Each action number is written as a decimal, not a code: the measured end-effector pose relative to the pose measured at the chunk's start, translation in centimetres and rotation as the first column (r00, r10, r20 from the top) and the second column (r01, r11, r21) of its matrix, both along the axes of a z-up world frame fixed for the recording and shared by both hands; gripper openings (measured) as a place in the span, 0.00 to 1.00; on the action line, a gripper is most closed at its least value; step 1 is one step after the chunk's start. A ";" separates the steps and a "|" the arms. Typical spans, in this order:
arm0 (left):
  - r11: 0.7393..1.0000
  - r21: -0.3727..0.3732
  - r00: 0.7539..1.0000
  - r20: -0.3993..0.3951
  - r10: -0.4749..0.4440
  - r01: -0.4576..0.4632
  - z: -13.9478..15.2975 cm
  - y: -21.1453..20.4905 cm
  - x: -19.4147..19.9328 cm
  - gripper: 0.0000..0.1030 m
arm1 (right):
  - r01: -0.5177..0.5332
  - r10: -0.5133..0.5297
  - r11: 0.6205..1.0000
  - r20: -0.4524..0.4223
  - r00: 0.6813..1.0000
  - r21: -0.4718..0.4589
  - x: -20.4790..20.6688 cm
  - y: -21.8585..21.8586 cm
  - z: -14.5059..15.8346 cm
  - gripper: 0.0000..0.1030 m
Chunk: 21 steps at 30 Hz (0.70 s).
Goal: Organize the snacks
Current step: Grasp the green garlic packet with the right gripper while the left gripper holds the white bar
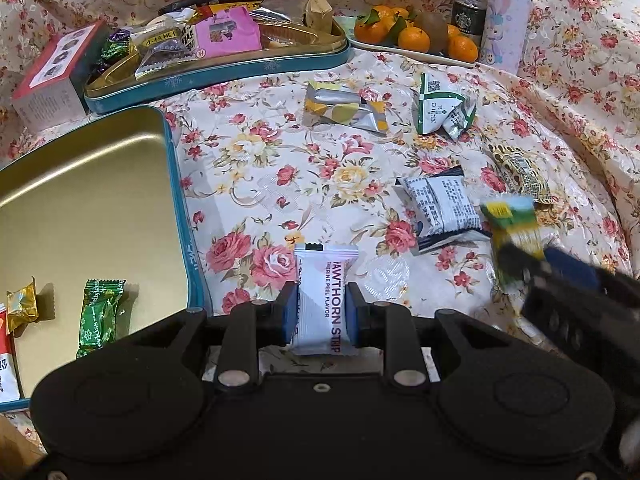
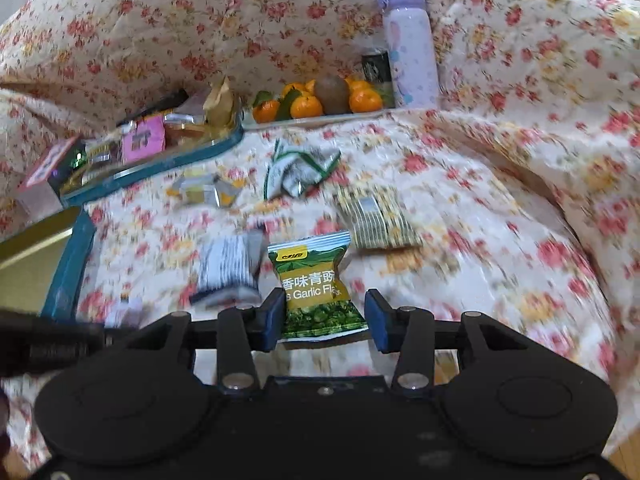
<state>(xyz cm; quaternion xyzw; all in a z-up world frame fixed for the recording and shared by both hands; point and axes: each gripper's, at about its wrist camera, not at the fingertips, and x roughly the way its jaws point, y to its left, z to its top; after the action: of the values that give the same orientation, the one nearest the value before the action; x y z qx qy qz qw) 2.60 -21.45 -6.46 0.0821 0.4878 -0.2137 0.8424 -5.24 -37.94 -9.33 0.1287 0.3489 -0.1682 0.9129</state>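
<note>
The left gripper (image 1: pixel 322 312) clamps a white hawthorn-strip packet (image 1: pixel 323 300) just right of the gold-lined teal tin (image 1: pixel 176 184). The right gripper (image 2: pixel 326 312) seems only loosely closed on a green garlic-pea packet (image 2: pixel 316 284); it could slip. Loose snacks lie on the rumpled floral cloth (image 1: pixel 280 168), oranges (image 1: pixel 412 36) far behind.

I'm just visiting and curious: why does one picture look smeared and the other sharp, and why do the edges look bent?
Right wrist view: motion blur smears the floral cloth and loose packets, while the green pea packet stays sharp. Left wrist view: mostly crisp, glare on the gold tin lid. Both: fisheye lenses curve the edges.
</note>
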 end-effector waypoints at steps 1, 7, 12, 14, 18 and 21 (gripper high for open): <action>1.000 0.000 1.000 0.001 0.000 0.000 0.0 0.0 0.0 0.32 | -0.001 0.001 1.000 -0.006 1.000 -0.004 -0.4 0.3 -0.1 0.44; 1.000 -0.008 1.000 -0.004 -0.001 0.001 0.0 0.1 0.0 0.32 | -0.017 0.017 0.998 0.001 1.000 -0.064 -0.7 1.4 -0.3 0.46; 1.000 -0.007 1.000 -0.004 -0.002 0.002 0.0 0.1 0.1 0.32 | -0.050 0.050 0.996 -0.002 0.999 -0.068 0.0 1.5 -0.7 0.53; 1.000 -0.007 1.000 -0.003 -0.006 0.006 0.0 0.1 0.1 0.32 | -0.060 0.060 0.995 -0.004 0.998 -0.082 0.1 1.6 -0.8 0.54; 0.999 -0.019 1.000 -0.007 -0.027 0.027 -0.1 -0.1 0.0 0.43 | -0.065 0.066 0.994 0.006 0.998 -0.084 0.2 1.5 -1.0 0.55; 0.999 -0.011 0.999 0.002 -0.044 0.044 -0.2 -0.5 -0.2 0.48 | -0.076 0.078 0.992 0.009 0.997 -0.096 0.3 1.6 -1.1 0.52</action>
<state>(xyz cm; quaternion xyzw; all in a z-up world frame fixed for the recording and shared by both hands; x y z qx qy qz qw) 2.37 -21.98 -6.62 0.0882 0.4840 -0.2347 0.8384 -4.96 -36.31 -10.40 0.0725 0.3392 -0.1484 0.9261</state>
